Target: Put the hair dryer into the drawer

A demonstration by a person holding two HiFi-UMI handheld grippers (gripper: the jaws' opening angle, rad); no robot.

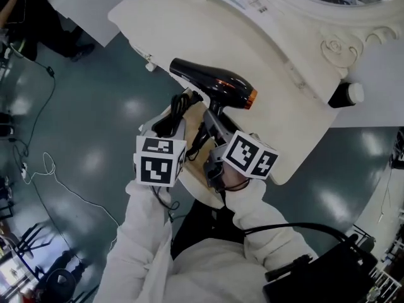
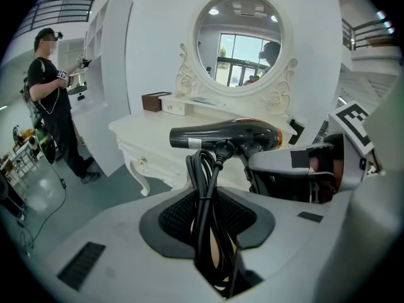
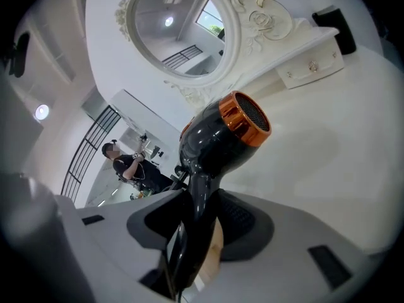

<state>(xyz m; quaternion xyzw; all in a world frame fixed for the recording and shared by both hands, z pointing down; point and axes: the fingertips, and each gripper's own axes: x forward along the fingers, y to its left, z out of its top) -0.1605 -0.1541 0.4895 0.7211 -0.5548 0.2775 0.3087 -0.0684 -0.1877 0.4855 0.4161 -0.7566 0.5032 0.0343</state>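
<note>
Mirror [image 2: 243, 40]: round, ornate wht frame, at back of vanity [image 2: 142, 130].
Box [image 2: 153, 101]: brown, L of mirror.
Person [image 2: 53, 106]: dk clothes, by shelves [image 2: 104, 36].

No wording was legible anywhere; the small white label [image 2: 193, 144] on the hair dryer [image 2: 243, 134] was too blurred to read.

The hair dryer [image 1: 214, 86] is at the dressing table's [image 1: 189, 30] front edge, its cord [image 1: 177, 109] just left. A mirror [image 2: 243, 40] stands behind them.
</note>
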